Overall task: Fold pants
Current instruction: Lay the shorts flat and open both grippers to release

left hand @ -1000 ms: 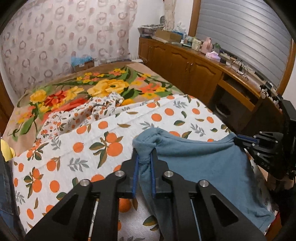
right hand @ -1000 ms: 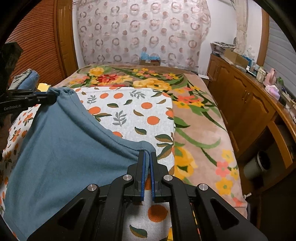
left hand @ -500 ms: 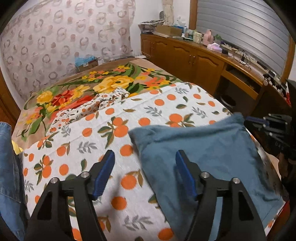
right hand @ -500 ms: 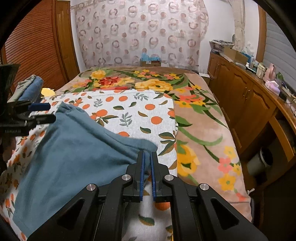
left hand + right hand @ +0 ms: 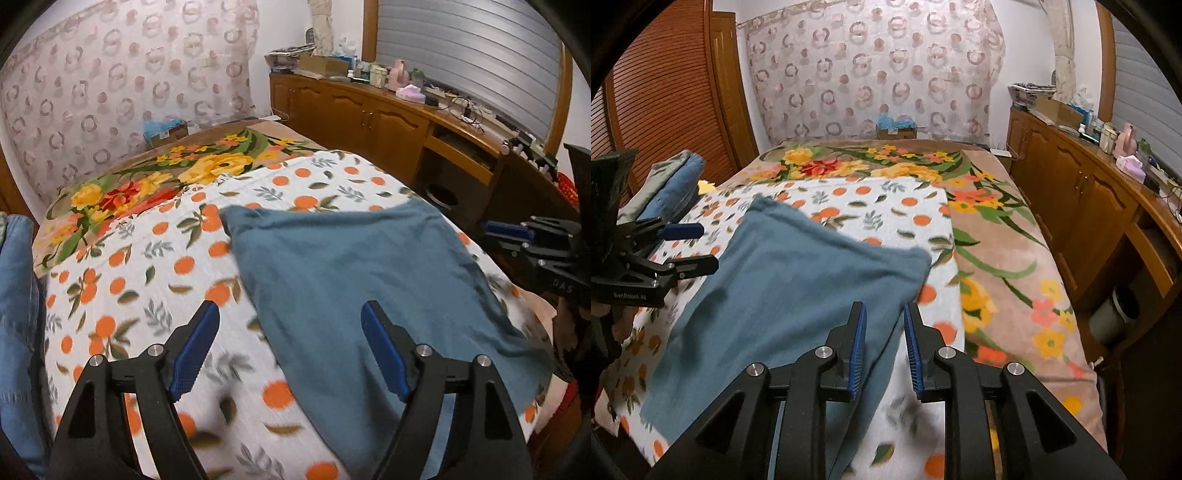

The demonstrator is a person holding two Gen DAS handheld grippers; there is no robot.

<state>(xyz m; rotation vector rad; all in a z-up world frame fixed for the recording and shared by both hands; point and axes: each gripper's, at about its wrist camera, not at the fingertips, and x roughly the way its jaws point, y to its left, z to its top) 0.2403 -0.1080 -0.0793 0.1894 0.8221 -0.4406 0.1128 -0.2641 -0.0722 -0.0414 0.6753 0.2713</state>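
**A:** Left wrist view first: where were the pants?

**B:** The teal-blue pants (image 5: 354,280) lay flat and folded on an orange-print blanket (image 5: 147,258) spread over the bed. Their near edge ran off towards the foot of the bed, under the camera.

**A:** Did the left gripper (image 5: 288,350) have hold of them?

**B:** No. Its jaws had just been opening and stood wide apart, with nothing pinched. The blue pads hung above the pants' left edge, clear of the cloth.

**A:** And the right gripper (image 5: 884,350)?

**B:** In the right wrist view its jaws had just been parting too, though only into a narrow gap. The pants' right edge showed through that gap, but the pads did not press on it.

**A:** What lay around the pants?

**B:** Beyond the orange-print blanket was a flowered bedspread (image 5: 1008,258). A stack of folded clothes (image 5: 676,184) sat at the bed's left side. A wooden cabinet (image 5: 1082,206) ran along the right wall, and a ring-patterned curtain (image 5: 871,70) hung behind the bed.
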